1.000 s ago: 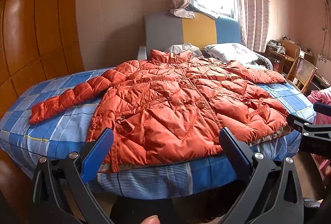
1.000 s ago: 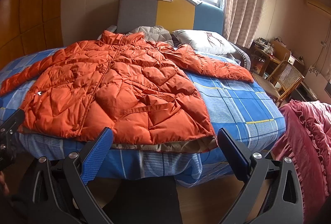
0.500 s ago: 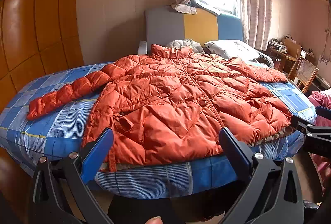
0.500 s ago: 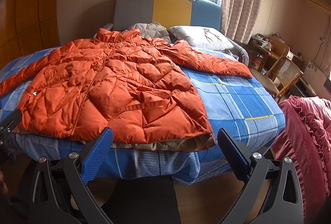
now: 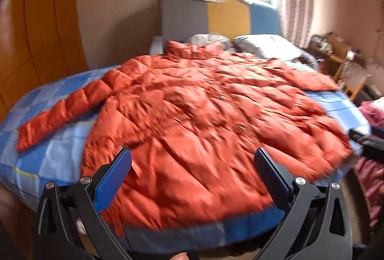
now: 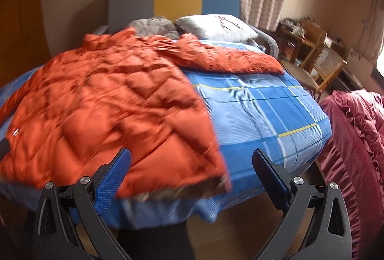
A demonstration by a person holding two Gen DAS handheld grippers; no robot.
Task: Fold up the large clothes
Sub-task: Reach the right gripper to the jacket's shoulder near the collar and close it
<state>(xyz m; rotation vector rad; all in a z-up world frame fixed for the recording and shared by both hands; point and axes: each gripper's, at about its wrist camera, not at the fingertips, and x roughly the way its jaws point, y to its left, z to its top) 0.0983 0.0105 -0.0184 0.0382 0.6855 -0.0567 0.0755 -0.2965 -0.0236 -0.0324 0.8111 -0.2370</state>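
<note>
Two grippers are held at the foot edge of the bed [image 6: 264, 101], both pointed up along it. An orange jacket [image 5: 204, 120] is spread flat on the bed, collar at the headboard end, hem at the foot edge, one sleeve stretched toward each side edge. Its long line runs from foot to head. The left gripper [image 5: 192, 164] is seen over the hem near the left corner, spread wide, with nothing held. The right gripper [image 6: 189, 164] is seen over the hem's right corner, also spread wide and empty. Each hem corner is judged nearest its own gripper.
</note>
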